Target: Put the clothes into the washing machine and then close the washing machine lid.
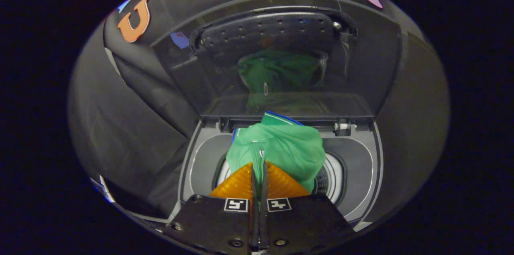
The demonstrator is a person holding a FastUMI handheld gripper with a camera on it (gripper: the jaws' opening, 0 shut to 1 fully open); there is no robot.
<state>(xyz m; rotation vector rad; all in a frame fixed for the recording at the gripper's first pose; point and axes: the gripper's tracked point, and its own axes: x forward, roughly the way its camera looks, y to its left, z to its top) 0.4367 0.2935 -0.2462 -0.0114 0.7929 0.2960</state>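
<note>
From where I stand, the gripper (259,170) is poised right over the open top of the washing machine (361,158), its two fingers pressed nearly together with a fold of a green garment (289,146) pinched between them. The garment hangs bunched just ahead of the fingertips, over the round mouth of the drum (331,178), with a blue-and-white trimmed edge showing at its far side near the hinge. Most of the cloth looks to sit above or at the rim rather than down inside, though how deep its lower part reaches I cannot tell, since the fingers hide it. The lid (281,54) stands upright behind the opening, fully raised, and its glossy inner face mirrors the green cloth. So I judge the job to be roughly midway: the garment has been carried to the machine, but it is not yet released into the drum. What remains is letting go so it drops in, then bringing the lid down shut.
</note>
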